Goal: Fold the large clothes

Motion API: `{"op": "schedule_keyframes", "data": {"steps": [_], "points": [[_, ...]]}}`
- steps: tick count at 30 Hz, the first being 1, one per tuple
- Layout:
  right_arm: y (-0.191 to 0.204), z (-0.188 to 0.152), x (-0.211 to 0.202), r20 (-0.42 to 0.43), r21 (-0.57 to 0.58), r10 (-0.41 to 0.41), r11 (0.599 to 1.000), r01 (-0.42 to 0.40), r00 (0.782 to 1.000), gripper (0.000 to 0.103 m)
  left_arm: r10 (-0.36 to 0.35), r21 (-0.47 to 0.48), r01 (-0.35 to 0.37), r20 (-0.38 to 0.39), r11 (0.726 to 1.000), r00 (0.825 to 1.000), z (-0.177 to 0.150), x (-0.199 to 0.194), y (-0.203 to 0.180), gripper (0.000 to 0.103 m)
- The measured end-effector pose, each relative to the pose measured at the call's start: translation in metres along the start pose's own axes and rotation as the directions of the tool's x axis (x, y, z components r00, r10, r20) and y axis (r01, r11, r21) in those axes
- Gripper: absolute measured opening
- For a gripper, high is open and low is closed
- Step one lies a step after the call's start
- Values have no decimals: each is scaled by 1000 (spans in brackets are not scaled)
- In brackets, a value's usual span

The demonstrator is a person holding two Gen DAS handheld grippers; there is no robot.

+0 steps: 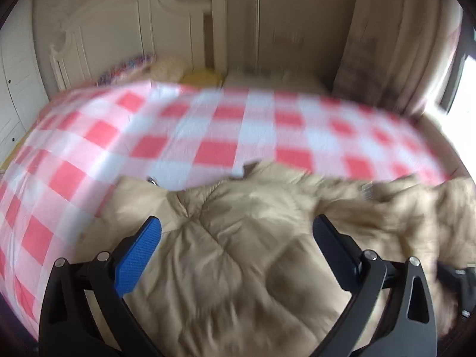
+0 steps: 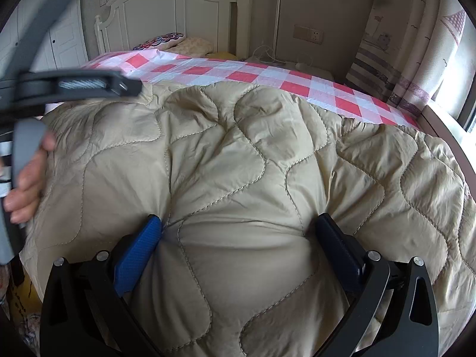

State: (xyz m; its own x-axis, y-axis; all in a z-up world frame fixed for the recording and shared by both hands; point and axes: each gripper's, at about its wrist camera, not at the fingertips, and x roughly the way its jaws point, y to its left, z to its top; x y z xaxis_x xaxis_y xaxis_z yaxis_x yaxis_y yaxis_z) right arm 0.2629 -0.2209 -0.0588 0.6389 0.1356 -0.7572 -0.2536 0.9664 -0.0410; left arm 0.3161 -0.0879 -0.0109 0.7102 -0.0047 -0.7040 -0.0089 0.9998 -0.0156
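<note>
A large beige quilted coat (image 2: 253,154) lies spread over the near part of the bed. My right gripper (image 2: 238,223) is open wide, with its blue pads (image 2: 139,255) pressed into the coat and a bulge of fabric between them. In the blurred left wrist view, my left gripper (image 1: 238,223) is open just above the same coat (image 1: 238,267), with nothing between its fingers. The right wrist view shows the left gripper (image 2: 74,86) at the coat's far left edge, held by a hand (image 2: 29,178).
The bed has a red-and-white check sheet (image 2: 238,74), a white headboard (image 2: 166,9) and pillows (image 2: 166,41) at the far end. A patterned curtain (image 2: 401,44) and a bright window stand on the right. White cupboard doors (image 2: 62,38) are on the left.
</note>
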Motion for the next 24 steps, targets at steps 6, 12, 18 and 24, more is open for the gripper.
{"op": "schedule_keyframes", "data": {"steps": [6, 12, 18, 24], "points": [[3, -4, -3, 19, 0, -9, 1000, 9, 1000, 99, 101, 183, -82, -93, 980, 991, -23, 46, -18, 101], [2, -17, -40, 41, 3, -3, 1000, 3, 999, 98, 21, 84, -10, -132, 996, 991, -18, 50, 2, 101], [-49, -54, -69, 53, 35, -143, 989, 141, 988, 98, 16, 78, -6, -125, 997, 992, -20, 47, 2, 101], [-74, -74, -62, -4, 53, -94, 994, 94, 996, 98, 13, 77, -4, -121, 997, 993, -20, 47, 2, 101]]}}
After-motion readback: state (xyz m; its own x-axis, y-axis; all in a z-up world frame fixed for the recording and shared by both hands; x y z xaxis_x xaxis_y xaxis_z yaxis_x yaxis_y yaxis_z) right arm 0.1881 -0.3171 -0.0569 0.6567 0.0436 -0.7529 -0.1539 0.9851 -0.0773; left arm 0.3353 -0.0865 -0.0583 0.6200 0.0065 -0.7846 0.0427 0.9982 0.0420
